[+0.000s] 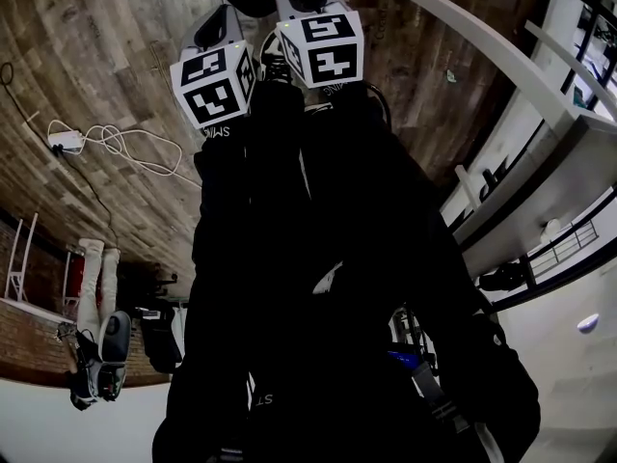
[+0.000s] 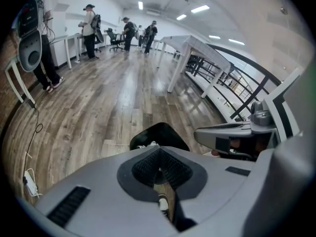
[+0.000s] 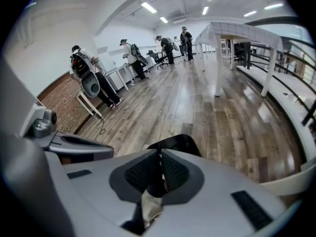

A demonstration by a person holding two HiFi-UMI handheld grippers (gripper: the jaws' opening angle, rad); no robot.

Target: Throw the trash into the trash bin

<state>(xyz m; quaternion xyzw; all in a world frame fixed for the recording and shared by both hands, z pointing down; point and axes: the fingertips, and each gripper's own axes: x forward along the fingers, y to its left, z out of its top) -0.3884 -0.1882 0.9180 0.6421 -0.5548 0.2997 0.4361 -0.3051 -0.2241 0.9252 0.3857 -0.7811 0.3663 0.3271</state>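
Trash: a white scrap (image 2: pixel 145 145) lies inside the open mouth of the black trash bin (image 2: pixel 165 134). It shows again at the bin's mouth in the head view, at the far edge of the scene.

Trash bin: it stands on the wood floor (image 2: pixel 98 107), just beyond the tips of both grippers, which point steeply down at it.

Left gripper (image 2: pixel 160 168): jaws closed, pads together, nothing seen pressed between them.

Right gripper (image 3: pixel 159 169): jaws closed, pads meeting along a thin line. A pale, crumpled-looking patch shows in the gap behind the pads. The views do not settle whether this is a held scrap or the floor seen through the gap.

The grippers sit side by side and close together.

Surroundings: a white power strip (image 1: pixel 66 141) with a looped cable lies on the floor to the left. A long white table (image 1: pixel 463 27) stands to the right. Several people (image 2: pixel 89 23) stand at the far end of the room.
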